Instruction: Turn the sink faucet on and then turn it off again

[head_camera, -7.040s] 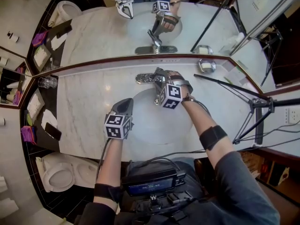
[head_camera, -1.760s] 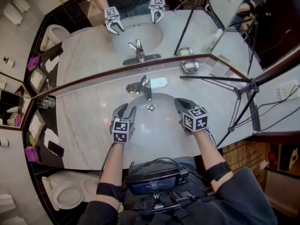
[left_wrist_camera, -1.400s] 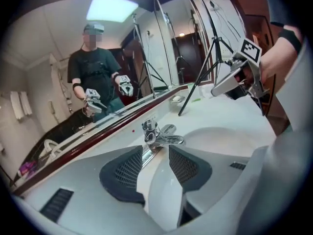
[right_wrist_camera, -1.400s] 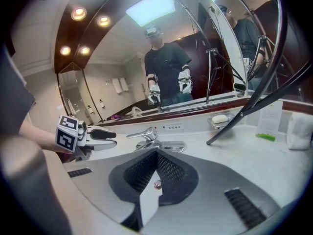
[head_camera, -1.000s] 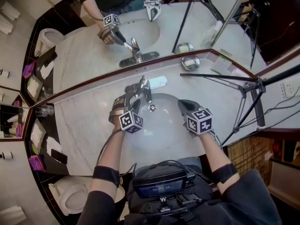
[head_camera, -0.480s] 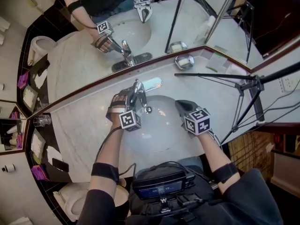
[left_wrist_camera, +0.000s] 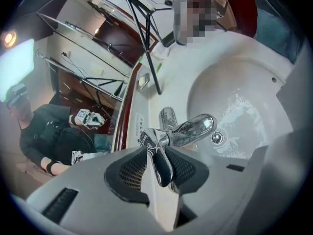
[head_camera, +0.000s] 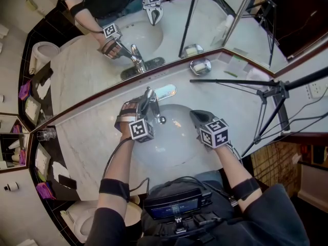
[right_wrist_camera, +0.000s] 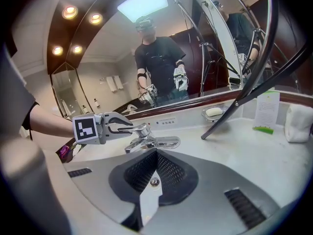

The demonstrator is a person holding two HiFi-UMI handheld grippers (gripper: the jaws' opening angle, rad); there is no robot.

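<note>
The chrome faucet (head_camera: 152, 102) stands at the back of the white sink basin (head_camera: 174, 150). Its lever handle (left_wrist_camera: 160, 161) lies between the pads of my left gripper (left_wrist_camera: 162, 169), which have just been closing and now press on it from both sides. From the right gripper view that left gripper (right_wrist_camera: 123, 127) reaches in from the left, one finger above the lever and one below. My right gripper (head_camera: 198, 117) hovers shut over the right side of the basin with nothing in it, above the drain (right_wrist_camera: 154, 181). No water runs from the spout (left_wrist_camera: 196, 128).
A mirror runs along the back of the marble counter (head_camera: 92, 132). A soap dish (head_camera: 201, 65) sits behind the basin on the right. A black tripod (head_camera: 266, 92) leans across the right counter. A glass (head_camera: 46, 134) stands far left, a toilet (head_camera: 84, 223) below.
My left gripper has moved from over the basin's left side up to the faucet, rolled, and closed its jaws round the lever. The right gripper has stayed put.
</note>
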